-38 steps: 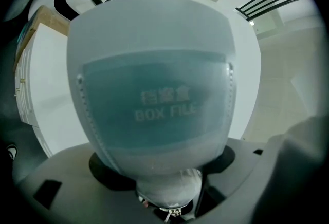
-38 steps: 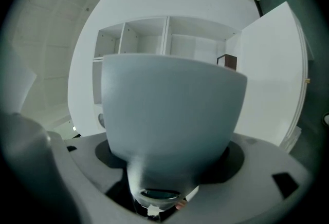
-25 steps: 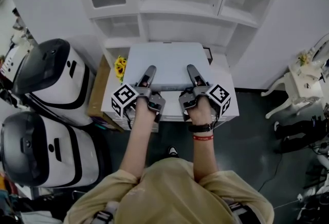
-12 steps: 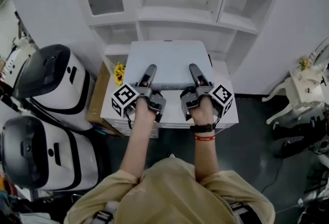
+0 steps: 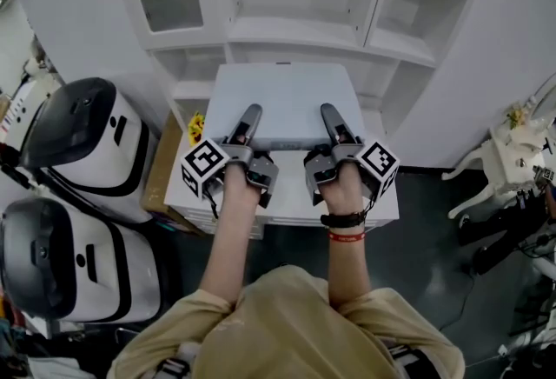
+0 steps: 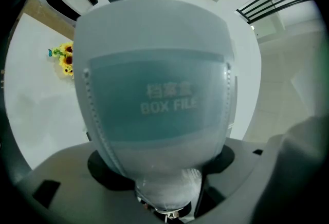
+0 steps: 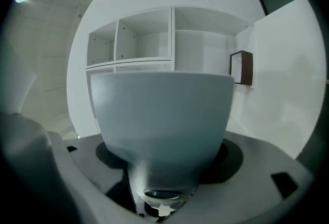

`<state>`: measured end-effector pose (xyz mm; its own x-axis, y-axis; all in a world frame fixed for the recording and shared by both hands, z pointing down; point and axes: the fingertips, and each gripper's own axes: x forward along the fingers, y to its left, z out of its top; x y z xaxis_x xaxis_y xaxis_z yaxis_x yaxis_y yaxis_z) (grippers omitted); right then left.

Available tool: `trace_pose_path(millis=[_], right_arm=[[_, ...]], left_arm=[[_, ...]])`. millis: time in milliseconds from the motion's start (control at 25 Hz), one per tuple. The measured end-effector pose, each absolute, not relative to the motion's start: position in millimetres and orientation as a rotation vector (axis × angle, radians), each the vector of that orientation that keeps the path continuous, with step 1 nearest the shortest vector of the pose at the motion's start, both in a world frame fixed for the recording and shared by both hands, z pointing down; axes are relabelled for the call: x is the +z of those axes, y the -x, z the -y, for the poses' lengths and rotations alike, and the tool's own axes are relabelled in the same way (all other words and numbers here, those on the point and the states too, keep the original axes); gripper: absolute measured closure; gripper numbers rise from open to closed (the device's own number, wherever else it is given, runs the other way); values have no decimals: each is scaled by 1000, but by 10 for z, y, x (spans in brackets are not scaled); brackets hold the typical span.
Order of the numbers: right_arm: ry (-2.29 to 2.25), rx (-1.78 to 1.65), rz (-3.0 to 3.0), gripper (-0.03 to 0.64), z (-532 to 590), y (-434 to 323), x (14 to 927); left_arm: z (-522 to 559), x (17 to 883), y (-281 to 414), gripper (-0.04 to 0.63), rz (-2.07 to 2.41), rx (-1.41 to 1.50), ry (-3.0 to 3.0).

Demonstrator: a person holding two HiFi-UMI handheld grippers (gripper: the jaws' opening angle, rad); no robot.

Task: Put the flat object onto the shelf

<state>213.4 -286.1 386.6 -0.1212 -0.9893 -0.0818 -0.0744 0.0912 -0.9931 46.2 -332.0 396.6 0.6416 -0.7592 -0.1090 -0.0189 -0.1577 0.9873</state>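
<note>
Overhead, the tall white shelf unit (image 5: 295, 29) shows open compartments, every one in sight bare; its top row is cut off by the frame. In front of it the pale grey, flat plastic box file (image 5: 282, 103) lies level in the air above the white worktop (image 5: 382, 195), far edge towards the lower compartments; whether it reaches inside cannot be told. The left gripper (image 5: 250, 118) is clamped on the file's near edge left of the middle, the right gripper (image 5: 329, 118) likewise right of the middle; only each upper jaw shows, the lower ones being hidden under the file. A small bunch of yellow flowers (image 5: 195, 127) sits at the worktop's left edge, half covered by the file. Two rounded white-and-black machines (image 5: 78, 134) stand to the left.

The left gripper view alone shows the words "BOX FILE" on the file's bluish face (image 6: 154, 99); the right gripper view alone shows a small dark brown frame (image 7: 241, 68) beside the shelf unit.
</note>
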Motion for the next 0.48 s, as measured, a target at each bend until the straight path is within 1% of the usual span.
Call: trace_pose_path(millis=[320, 480], right_arm=[[1117, -1191, -1436, 265, 2990, -2154, 3673], [1106, -1190, -1442, 265, 3291, -2211, 3500]], left_arm=[[3477, 3744, -473, 255, 672, -815, -1592], [3736, 3556, -527, 255, 672, -834, -1585]])
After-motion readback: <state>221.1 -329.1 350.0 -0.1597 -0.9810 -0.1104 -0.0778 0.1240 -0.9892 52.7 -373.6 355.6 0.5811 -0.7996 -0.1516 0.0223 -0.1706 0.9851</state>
